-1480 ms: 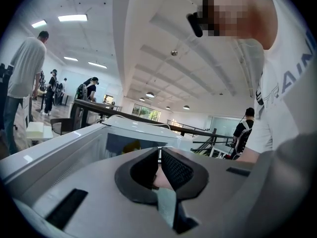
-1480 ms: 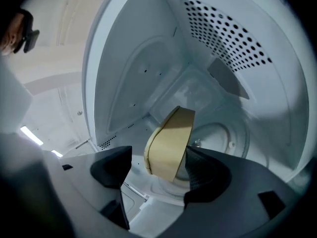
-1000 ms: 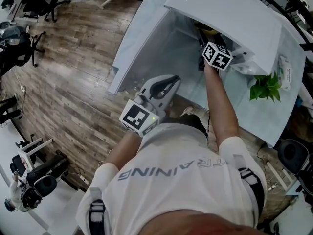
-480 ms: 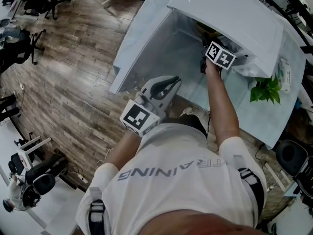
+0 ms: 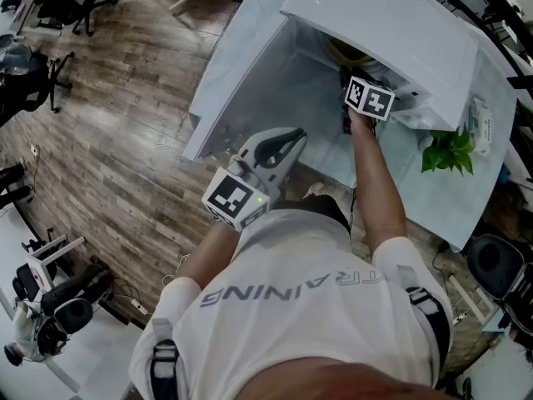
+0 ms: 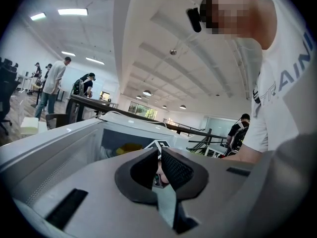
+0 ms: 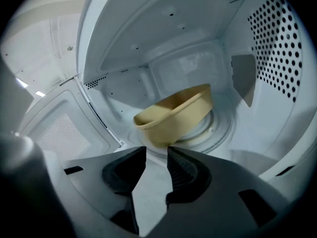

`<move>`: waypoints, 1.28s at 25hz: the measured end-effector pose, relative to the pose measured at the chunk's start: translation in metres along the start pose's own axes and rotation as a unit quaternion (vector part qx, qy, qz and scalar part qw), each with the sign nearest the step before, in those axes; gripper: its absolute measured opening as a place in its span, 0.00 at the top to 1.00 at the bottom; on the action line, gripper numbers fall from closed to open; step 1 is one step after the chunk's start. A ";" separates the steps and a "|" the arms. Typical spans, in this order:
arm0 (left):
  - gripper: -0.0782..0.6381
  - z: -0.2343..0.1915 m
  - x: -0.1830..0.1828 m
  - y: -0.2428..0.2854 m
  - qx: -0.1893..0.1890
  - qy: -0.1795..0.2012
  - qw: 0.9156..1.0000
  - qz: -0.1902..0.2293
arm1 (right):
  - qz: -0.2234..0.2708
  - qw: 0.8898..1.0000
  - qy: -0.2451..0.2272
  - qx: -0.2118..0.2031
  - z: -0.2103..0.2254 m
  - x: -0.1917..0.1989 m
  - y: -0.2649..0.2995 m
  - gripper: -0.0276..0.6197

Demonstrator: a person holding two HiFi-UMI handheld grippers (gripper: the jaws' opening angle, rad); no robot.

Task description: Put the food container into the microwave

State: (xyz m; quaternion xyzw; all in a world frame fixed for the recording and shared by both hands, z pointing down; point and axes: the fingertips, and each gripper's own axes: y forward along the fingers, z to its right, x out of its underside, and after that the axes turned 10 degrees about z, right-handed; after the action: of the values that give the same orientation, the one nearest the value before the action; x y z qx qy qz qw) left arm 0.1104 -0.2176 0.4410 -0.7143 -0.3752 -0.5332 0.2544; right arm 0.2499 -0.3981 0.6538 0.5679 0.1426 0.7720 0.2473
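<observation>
- Jaws of the left hand-held gripper (image 6: 159, 152) stand pressed nearly together, with only a sliver between the pads and nothing in it. In the head view this hand-held gripper (image 5: 291, 137) sits close to the person's chest, short of the tabletop (image 5: 454, 202).
- Microwave (image 5: 391, 32) stands on the tabletop with its door (image 5: 241, 73) swung wide open to the left. The mesh window of the door (image 7: 64, 130) shows at the left of the right gripper view.
- Food container (image 7: 173, 115), a pale yellow bowl, rests inside the cavity on the turntable (image 7: 215, 128), near the back.
- Right hand-held gripper (image 7: 157, 150) points into the cavity, jaws parted and empty. The bowl lies just past the tips, not between them. From above, the marker cube of this hand-held gripper (image 5: 369, 98) sits at the microwave's mouth.
- Perforated side wall (image 7: 277, 43) lies to the bowl's right.
- Green plant (image 5: 445, 148) stands on the tabletop right of the arm.
</observation>
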 end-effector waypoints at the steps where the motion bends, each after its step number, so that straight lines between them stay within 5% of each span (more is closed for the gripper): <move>1: 0.82 0.001 0.000 0.000 0.001 -0.003 1.000 0.003 | -0.004 1.000 0.000 -0.003 -0.001 0.001 -0.002 0.72; 13: 0.82 0.009 -0.007 0.001 0.001 -0.014 1.000 0.021 | 0.006 0.999 -0.027 -0.023 -0.010 -0.001 -0.036 0.74; 18: 0.82 0.020 -0.011 0.001 -0.001 -0.009 1.000 0.027 | 0.014 0.999 -0.040 -0.033 -0.017 -0.005 -0.068 0.81; 24: 0.82 0.035 -0.014 -0.004 -0.009 0.021 0.999 0.027 | 0.053 0.996 -0.064 -0.035 -0.022 -0.021 -0.121 0.89; 32: 0.82 0.053 -0.017 -0.018 -0.031 -0.005 0.998 0.047 | 0.115 0.987 -0.100 -0.045 -0.033 -0.045 -0.201 0.91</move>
State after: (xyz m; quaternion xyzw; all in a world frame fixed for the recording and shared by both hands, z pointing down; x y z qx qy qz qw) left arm 0.1233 -0.1712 0.4082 -0.7413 -0.3258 -0.5287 0.2545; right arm 0.2733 -0.2525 0.5065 0.6429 0.0159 0.7404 0.1955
